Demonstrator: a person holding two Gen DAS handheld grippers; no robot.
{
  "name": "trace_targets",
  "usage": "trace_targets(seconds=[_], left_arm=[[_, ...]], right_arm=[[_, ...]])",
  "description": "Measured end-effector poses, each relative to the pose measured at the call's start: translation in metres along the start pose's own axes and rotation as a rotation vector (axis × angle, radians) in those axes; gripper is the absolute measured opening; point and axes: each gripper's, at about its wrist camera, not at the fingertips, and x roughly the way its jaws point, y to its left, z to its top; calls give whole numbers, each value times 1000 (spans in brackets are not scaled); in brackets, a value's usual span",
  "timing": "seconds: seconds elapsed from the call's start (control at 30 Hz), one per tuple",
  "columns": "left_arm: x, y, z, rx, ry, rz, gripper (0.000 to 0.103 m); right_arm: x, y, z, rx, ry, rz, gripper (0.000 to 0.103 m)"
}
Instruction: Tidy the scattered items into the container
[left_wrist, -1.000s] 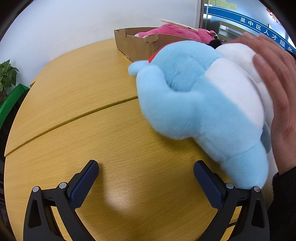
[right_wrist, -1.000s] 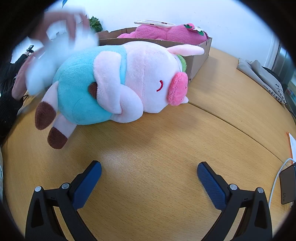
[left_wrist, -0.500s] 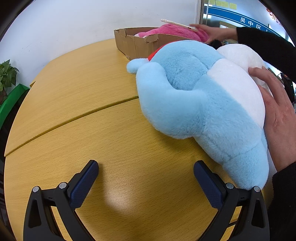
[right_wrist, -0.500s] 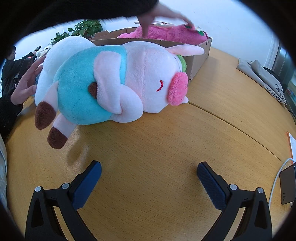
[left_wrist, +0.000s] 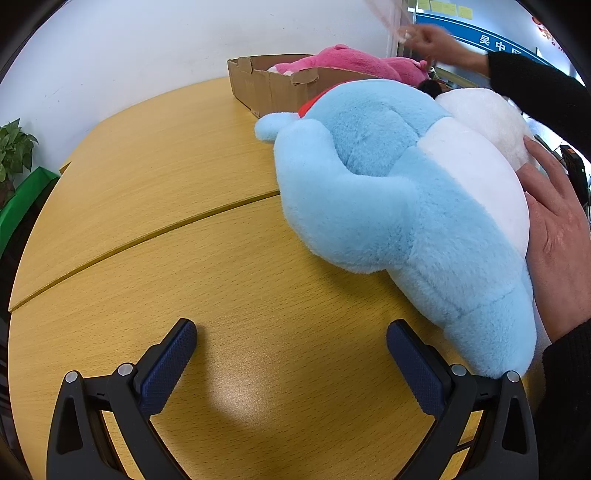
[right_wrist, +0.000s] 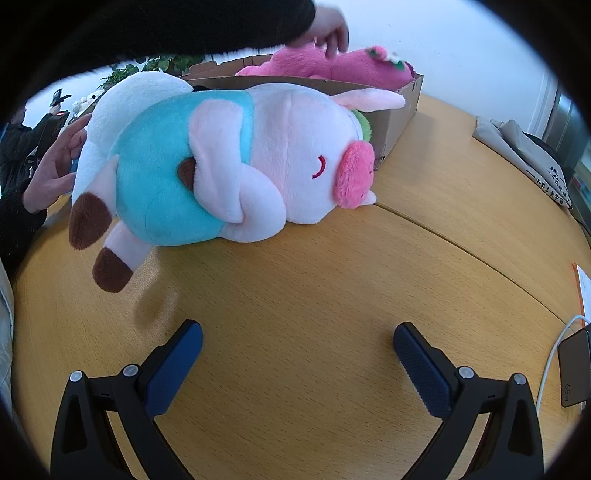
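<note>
The left claw (left_wrist: 291, 349) hangs low over the wooden worktop (left_wrist: 155, 192) with its jaws spread wide and nothing between them; its right finger (left_wrist: 413, 363) sits just beside the lower end of a blue and white plush toy (left_wrist: 388, 206), which lies on its side on the worktop. A bare hand (left_wrist: 557, 236) rests flat against the white side of that toy. The right claw (right_wrist: 297, 354) is likewise released and empty above the worktop, a little way in front of a pink plush pig (right_wrist: 236, 166) in a turquoise outfit, lying on its side with its snout toward the right. Behind both toys stands an open cardboard box (left_wrist: 273, 86) holding a magenta plush toy (right_wrist: 332, 68), and a second hand (right_wrist: 332, 31) in a dark sleeve reaches over it. At the far right edge of the right wrist view lie a charger (right_wrist: 572, 369) and its white cable (right_wrist: 550, 363).
</note>
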Motion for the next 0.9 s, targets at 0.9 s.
trace_targets(seconds=[0.9], left_arm=[[-29, -9, -35, 1, 0, -2, 103]], right_arm=[[-1, 1, 3, 1, 0, 0, 103]])
